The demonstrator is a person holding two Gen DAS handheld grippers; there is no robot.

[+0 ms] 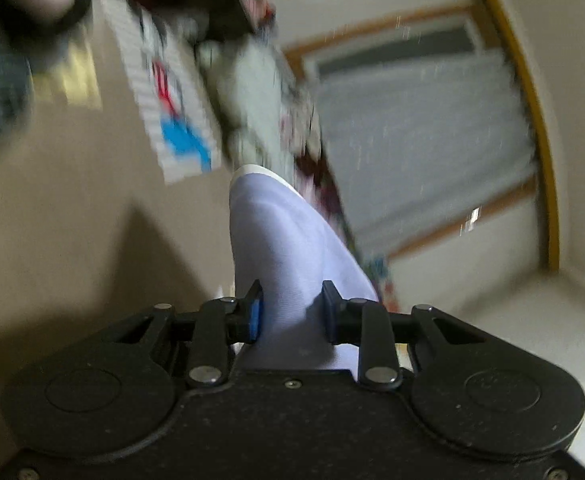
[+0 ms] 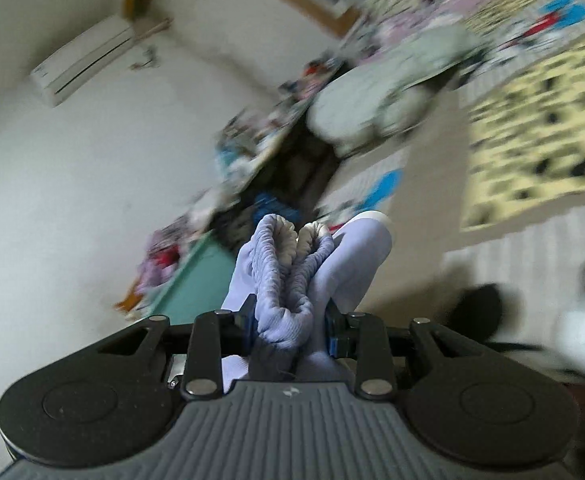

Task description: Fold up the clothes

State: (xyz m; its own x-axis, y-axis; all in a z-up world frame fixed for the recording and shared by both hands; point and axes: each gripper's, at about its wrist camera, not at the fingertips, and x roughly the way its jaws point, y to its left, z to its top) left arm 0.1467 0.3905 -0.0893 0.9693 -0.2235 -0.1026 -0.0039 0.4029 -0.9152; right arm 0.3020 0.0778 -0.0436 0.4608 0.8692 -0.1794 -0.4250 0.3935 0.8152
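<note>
Left gripper [image 1: 290,310]: nearest the left wrist camera; its 2 fingers [image 1: 255,312] are closed on a smooth end of the pale lavender garment [image 1: 288,240].
Right gripper [image 2: 288,318]: its 2 fingers [image 2: 248,316] are clamped on the bunched, ribbed elastic edge of the same lavender garment [image 2: 288,276], with gathered fabric filling the gap between them.
Garment position: held in the air between the 2 grippers, clear of any surface; both views are tilted and motion-blurred.
Garment form: in the right wrist view the ribbed edge [image 2: 292,240] is doubled into 2 loops with a white inner face; a smooth section with a white hem [image 2: 372,216] runs off toward the other gripper.
Reason for 2-point hold: judged, gripping opposite ends lets the fabric be stretched or shaken flat before a fold.
Reason for grip on the ribbed edge: judged, the thick band gives the firmest purchase and marks a straight edge to align.
Surroundings: floor [image 1: 72,220] with patterned mats [image 2: 532,128], a blurred heap of textiles [image 2: 380,104], a window [image 1: 424,132] and a wall air conditioner [image 2: 84,60].
Risk: judged, the smooth end has little bulk between the fingers and may slip.
</note>
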